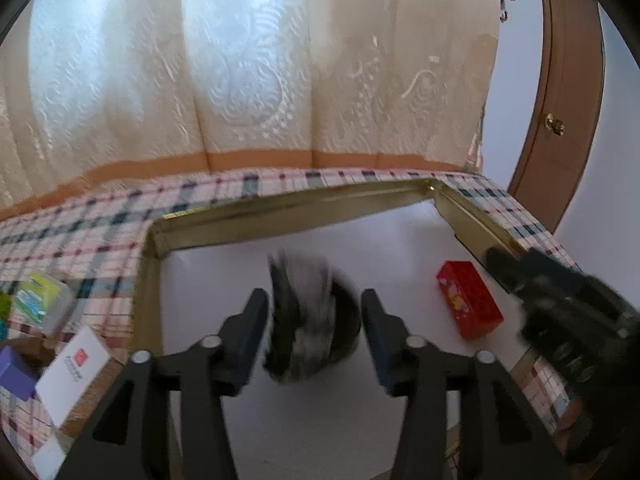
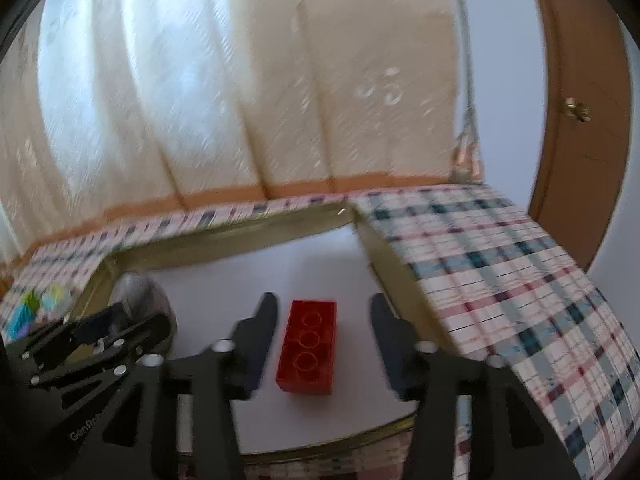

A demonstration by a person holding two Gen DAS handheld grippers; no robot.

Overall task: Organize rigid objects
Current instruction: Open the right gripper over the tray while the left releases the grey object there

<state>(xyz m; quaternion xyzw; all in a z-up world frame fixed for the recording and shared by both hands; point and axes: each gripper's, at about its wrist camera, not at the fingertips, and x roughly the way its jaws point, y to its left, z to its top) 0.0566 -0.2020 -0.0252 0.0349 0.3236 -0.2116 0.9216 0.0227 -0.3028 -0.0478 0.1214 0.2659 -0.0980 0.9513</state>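
A shallow gold-rimmed tray (image 1: 280, 216) with a white floor lies on the plaid cloth. My left gripper (image 1: 314, 332) is low over the tray floor. A blurred black-and-white round object (image 1: 312, 316) sits between its fingers, which look spread, and the object smears while the fingers stay sharp. A red brick (image 1: 468, 300) lies to the right of it, with the right gripper (image 1: 516, 264) just beyond. In the right wrist view the red brick (image 2: 308, 344) rests studs-up on the tray (image 2: 240, 240) floor between my right gripper's (image 2: 322, 340) open fingers, with a gap on each side. The left gripper (image 2: 100, 332) and the round object (image 2: 136, 292) show at lower left.
Left of the tray on the plaid cloth (image 1: 80, 236) lie a white box with a red logo (image 1: 76, 364), a purple box (image 1: 12, 372) and a clear plastic case with green and blue contents (image 1: 40, 300). A cream curtain (image 1: 260, 80) hangs behind; a brown door (image 1: 568, 100) stands at the right.
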